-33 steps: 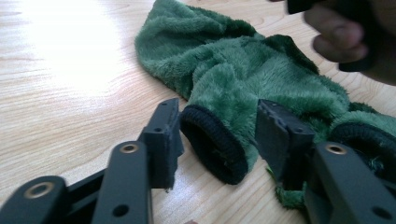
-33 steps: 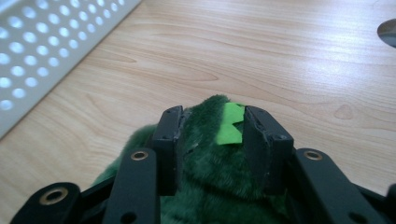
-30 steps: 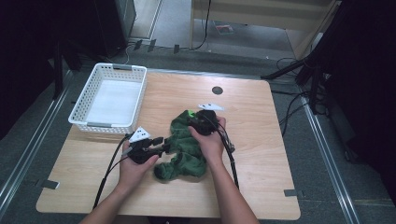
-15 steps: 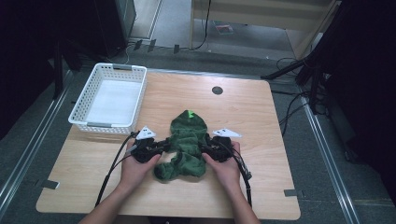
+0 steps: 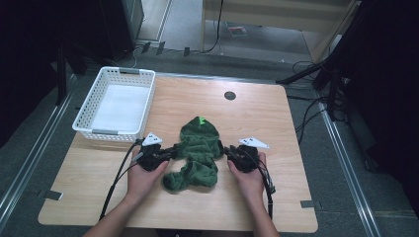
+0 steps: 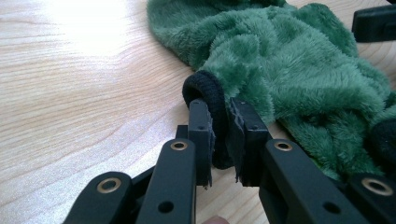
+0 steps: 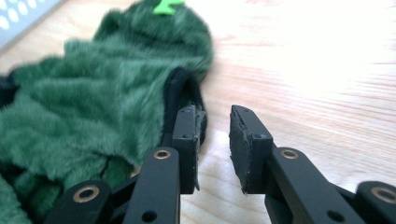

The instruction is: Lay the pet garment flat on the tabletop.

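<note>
A fuzzy green garment (image 5: 197, 148) with black cuffs lies crumpled on the wooden table (image 5: 276, 123). My left gripper (image 5: 173, 151) sits at its left side. In the left gripper view the gripper (image 6: 219, 112) has just been closing and its pads now pinch a black cuff (image 6: 205, 86) of the green fabric (image 6: 289, 60). My right gripper (image 5: 228, 150) rests at the garment's right side. In the right gripper view its jaws (image 7: 214, 114) have just been closing, bare table shows between them, and another black cuff (image 7: 180, 88) lies against the outside of one jaw.
A white plastic basket (image 5: 128, 70) stands at the table's far left corner. A dark round hole (image 5: 230, 95) marks the tabletop beyond the garment. A bright green tag (image 5: 201, 120) sticks up at the garment's far end. Cables trail from both grippers toward the near edge.
My right hand has come off the top of the garment and settled low at its right side. The left jaws have closed onto the black cuff. The garment now lies flatter.
</note>
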Available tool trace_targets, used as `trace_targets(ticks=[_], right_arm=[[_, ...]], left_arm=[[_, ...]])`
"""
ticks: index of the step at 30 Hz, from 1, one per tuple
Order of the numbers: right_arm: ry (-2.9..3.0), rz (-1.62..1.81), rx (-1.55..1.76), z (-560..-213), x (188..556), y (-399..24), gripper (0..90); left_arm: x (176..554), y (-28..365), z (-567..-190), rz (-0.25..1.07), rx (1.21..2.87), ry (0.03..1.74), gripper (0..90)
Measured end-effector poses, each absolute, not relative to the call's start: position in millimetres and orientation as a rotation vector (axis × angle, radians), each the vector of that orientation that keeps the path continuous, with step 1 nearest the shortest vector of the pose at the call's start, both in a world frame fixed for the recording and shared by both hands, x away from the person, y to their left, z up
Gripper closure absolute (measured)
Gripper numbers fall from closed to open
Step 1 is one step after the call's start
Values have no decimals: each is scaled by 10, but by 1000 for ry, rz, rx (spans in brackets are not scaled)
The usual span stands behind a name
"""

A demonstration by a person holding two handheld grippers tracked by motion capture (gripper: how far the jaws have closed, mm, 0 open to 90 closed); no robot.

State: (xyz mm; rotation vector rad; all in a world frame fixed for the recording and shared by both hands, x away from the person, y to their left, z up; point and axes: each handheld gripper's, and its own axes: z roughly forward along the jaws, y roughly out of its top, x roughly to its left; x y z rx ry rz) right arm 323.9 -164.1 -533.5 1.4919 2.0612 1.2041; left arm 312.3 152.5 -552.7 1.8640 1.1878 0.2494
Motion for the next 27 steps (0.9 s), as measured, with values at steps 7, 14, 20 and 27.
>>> trace_targets(ticks=[7, 14, 20, 27], right_arm=[[2057, 1149, 1438, -5390, 3293, -1475, 660], [2118, 1204, 1423, -5442, 3294, -1356, 572], [2172, 1243, 1382, -5453, 3269, -1282, 713], [2081, 1135, 1449, -5433, 3290, -1400, 900]], left_arm=[[3127, 1527, -5526, 248, 1861, 1188, 785], [3123, 1513, -5525, 256, 1865, 1179, 777], [3123, 1512, -5524, 259, 1872, 1169, 791], [3104, 1489, -5520, 288, 1884, 1170, 832]])
